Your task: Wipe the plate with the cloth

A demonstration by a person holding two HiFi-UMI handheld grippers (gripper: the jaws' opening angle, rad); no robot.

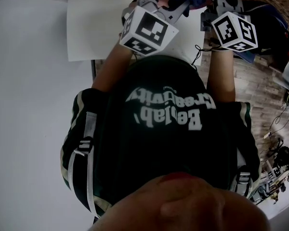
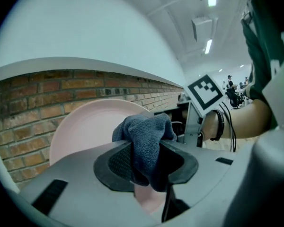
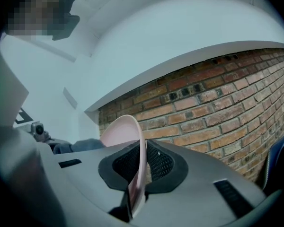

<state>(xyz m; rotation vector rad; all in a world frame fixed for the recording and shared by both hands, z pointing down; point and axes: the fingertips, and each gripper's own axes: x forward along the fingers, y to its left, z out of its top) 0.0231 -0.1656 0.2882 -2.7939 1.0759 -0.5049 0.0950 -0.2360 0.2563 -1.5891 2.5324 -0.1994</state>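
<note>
brick wall near behind plate.

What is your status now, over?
Left claw shut on cloth. Right claw shut on plate, upright, by its rim. Cloth at plate's face; contact unclear. Nothing in the way.

the plate is a pale, even pink and the cloth a dusty blue-grey with a fuzzy nap, while the left gripper and the right gripper are both matte grey, with black pads that show a fine mesh pattern. each carries a white cube printed with blocky black squares, and the brick wall is red-brown with pale mortar lines under a plain white band. the person's shirt looks very dark green, with white lettering across it and white stripes down the sleeves.
</note>
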